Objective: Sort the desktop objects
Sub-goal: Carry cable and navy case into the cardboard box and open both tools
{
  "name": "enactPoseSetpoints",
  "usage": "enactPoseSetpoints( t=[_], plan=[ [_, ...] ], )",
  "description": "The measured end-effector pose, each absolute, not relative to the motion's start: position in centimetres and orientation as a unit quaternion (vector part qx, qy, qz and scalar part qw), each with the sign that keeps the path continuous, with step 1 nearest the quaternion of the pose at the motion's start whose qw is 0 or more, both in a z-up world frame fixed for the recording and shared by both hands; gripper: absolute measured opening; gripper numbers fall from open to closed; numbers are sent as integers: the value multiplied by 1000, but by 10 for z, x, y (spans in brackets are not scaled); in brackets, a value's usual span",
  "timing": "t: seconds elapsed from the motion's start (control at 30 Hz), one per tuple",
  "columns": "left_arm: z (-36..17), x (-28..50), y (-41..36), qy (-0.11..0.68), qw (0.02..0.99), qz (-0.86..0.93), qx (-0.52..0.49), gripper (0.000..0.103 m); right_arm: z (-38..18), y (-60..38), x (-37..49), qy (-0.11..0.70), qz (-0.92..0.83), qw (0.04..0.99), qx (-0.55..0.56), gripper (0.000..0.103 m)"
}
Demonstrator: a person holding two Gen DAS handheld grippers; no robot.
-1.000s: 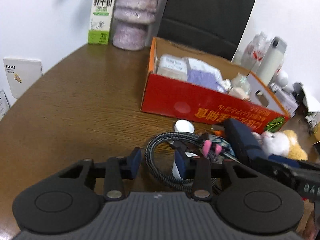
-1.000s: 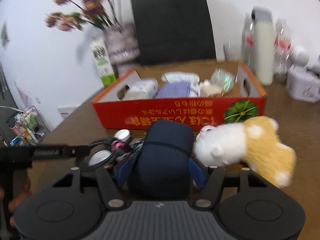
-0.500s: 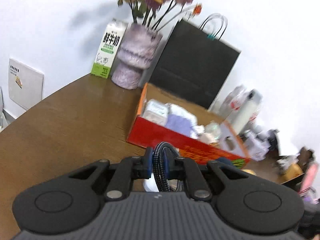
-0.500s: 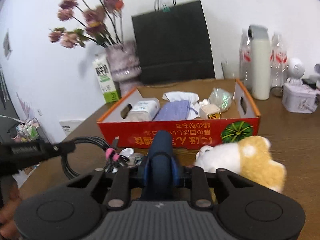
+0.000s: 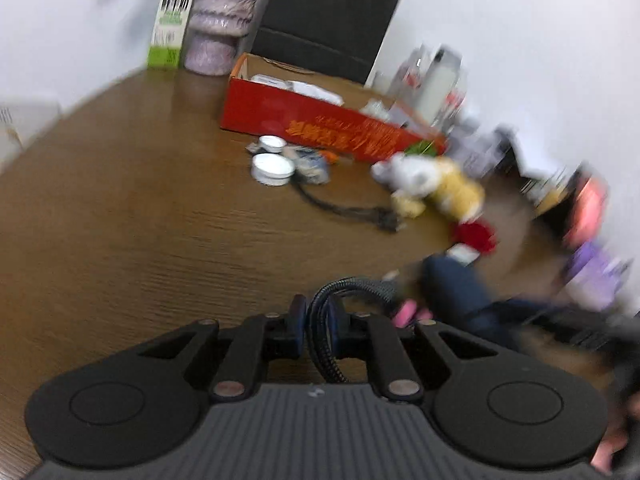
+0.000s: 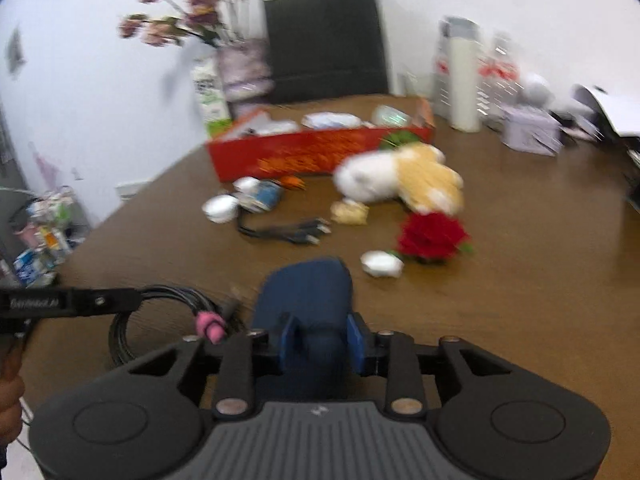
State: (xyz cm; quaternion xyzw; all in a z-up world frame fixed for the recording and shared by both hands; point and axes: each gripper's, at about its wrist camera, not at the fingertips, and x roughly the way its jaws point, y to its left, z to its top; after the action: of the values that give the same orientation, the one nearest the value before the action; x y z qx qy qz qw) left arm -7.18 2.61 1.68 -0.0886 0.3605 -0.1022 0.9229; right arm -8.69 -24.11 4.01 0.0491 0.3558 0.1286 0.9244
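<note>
Over brown table (image 6: 540,280), tools (image 6: 322,340) angled down

Box (image 6: 320,156) toward the back of the counter (image 6: 520,280), packets inside. Behind the box: paper bag (image 6: 326,40) against the wall, vase (image 6: 244,72) and carton (image 6: 210,96) to its left. Right of the box: tall bottle (image 6: 462,80), then a small tin (image 6: 530,130). Just before the box, stuffed toy (image 6: 400,178) at the right end, small lidded pots (image 6: 220,208) at the left. Loose cable (image 6: 280,232) lying before the pots. Flower (image 6: 432,236) before the toy, small cup (image 6: 382,264) just left of it. Nearest: pouch (image 6: 306,300) between the right tool (image 6: 322,340) fingers, coiled cable (image 5: 352,292) in the left tool (image 5: 318,326), left of the pouch.
</note>
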Motion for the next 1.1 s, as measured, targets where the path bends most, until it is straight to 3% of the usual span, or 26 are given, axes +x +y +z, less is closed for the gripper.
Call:
enactPoseSetpoints(
  t=[0.03,0.1,0.17,0.37,0.43,0.57,0.67,0.9,1.1],
  plan=[
    [15,-73,21,360,926,-95,-64,14,40,-243,-88,354,121,926,56,44],
    [14,-73,15,351,930,-103,-44,19,41,-244,-88,351,114,927,67,72],
    [12,-68,10,346,930,-122,-31,29,39,-237,-87,345,126,928,62,80],
    [-1,-51,-13,329,936,-117,49,35,16,-209,-66,365,126,922,31,82],
    [-2,-51,-17,322,938,-118,53,28,13,-201,-63,358,116,927,8,81],
    [-1,-57,-17,315,941,-113,52,17,15,-194,-64,343,110,932,-32,62],
    [7,-67,-7,311,944,-107,15,12,22,-199,-71,331,103,937,-36,60],
    [54,-71,3,252,964,-84,0,11,58,-223,-73,292,135,946,44,60],
    [121,-6,7,188,977,-103,-6,11,110,-240,-16,246,185,949,70,60]
  ],
)
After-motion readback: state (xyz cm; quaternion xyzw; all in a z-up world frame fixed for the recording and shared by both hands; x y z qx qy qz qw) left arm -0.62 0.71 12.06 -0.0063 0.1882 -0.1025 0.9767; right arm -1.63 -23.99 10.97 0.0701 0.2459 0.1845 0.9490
